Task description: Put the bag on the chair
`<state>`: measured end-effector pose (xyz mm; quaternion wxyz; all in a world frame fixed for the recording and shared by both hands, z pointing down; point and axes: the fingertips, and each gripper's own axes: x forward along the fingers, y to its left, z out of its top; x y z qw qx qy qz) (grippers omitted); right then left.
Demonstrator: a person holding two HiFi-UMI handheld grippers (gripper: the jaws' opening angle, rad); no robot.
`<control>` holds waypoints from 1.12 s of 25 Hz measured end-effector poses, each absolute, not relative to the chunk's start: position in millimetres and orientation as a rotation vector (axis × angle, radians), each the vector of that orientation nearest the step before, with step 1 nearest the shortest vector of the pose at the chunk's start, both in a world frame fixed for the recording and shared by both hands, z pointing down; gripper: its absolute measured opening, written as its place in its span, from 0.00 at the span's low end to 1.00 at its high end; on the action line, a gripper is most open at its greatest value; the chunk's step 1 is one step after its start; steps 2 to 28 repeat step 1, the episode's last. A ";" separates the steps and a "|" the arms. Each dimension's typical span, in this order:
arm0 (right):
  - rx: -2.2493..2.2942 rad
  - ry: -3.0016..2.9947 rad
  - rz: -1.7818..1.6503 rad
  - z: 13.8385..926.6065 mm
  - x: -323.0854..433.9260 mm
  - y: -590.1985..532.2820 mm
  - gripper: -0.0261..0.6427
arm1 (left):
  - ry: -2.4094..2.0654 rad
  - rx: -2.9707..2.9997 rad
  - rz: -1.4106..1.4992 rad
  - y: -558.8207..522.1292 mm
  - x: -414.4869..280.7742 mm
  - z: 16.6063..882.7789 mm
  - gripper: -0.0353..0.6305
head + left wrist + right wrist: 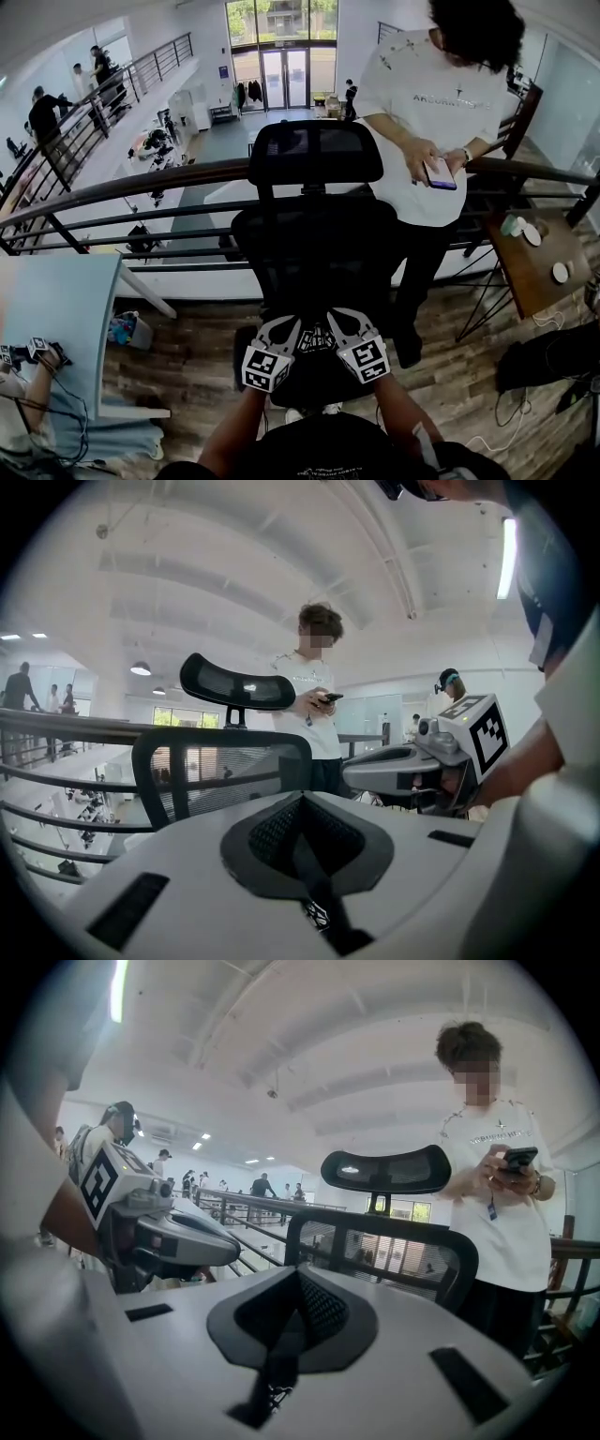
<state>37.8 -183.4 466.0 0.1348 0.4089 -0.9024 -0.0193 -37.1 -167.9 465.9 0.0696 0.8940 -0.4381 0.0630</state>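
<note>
**Q:** Stage of task?
**A:** Left claw (300,803) and right claw (298,1277) each pinch the black strap (314,892) of the bag (317,342), which is held just before the chair (317,246). Setting it down apparently remains.

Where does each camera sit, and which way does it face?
Head view: on the person's head, looking steeply down at the chair; both forearms, left gripper and right gripper show.
Left gripper view: on the left gripper, looking along its shut jaws, which pinch a black strap, at the chair back; right gripper at right.
Right gripper view: on the right gripper, likewise facing the chair back; left gripper at left.
Shared: all three show the chair and the standing person with a phone.
</note>
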 end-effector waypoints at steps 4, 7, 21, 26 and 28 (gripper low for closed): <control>1.179 -2.611 -0.057 467.9 39.2 -182.8 0.07 | -1.323 2.689 0.189 -166.8 -36.8 464.5 0.07; 1.179 -2.611 -0.057 467.9 39.2 -182.8 0.07 | -1.323 2.689 0.189 -166.8 -36.8 464.5 0.07; 1.179 -2.611 -0.057 467.9 39.2 -182.8 0.07 | -1.323 2.689 0.189 -166.8 -36.8 464.5 0.07; 1.179 -2.611 -0.057 467.9 39.2 -182.8 0.07 | -1.323 2.689 0.189 -166.8 -36.8 464.5 0.07; 1.179 -2.611 -0.057 467.9 39.2 -182.8 0.07 | -1.323 2.689 0.189 -166.8 -36.8 464.5 0.07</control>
